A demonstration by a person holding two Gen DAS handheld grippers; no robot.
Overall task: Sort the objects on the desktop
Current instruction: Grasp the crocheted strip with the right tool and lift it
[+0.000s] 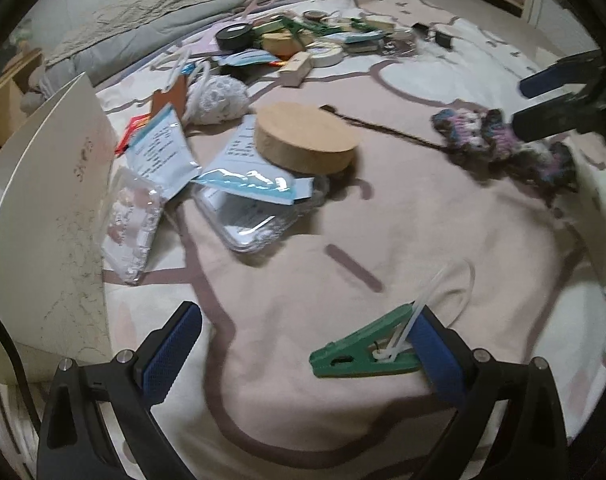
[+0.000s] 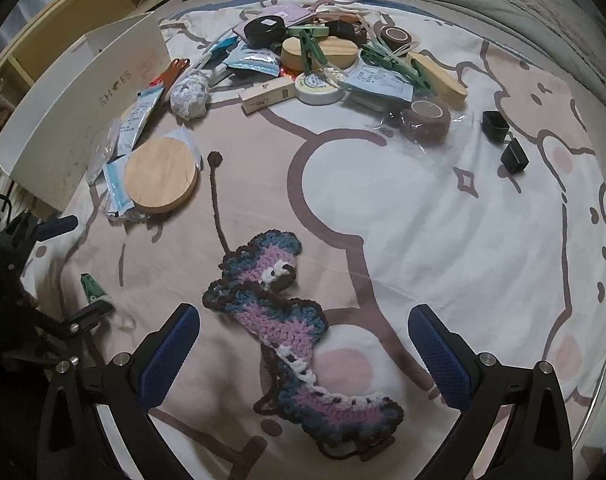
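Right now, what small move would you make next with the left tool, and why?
Probably shift the left tool a little right and close it: its jaws are wide open, and the green clothespin lies against its right finger, not centred.

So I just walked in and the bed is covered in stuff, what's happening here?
A person is sorting clutter with two handheld tongs. The left tongs are open, with a green plastic clothespin against one finger, not clamped. The right tongs hang open over a purple-and-blue crocheted butterfly. Most items remain piled beyond the white cardboard box.
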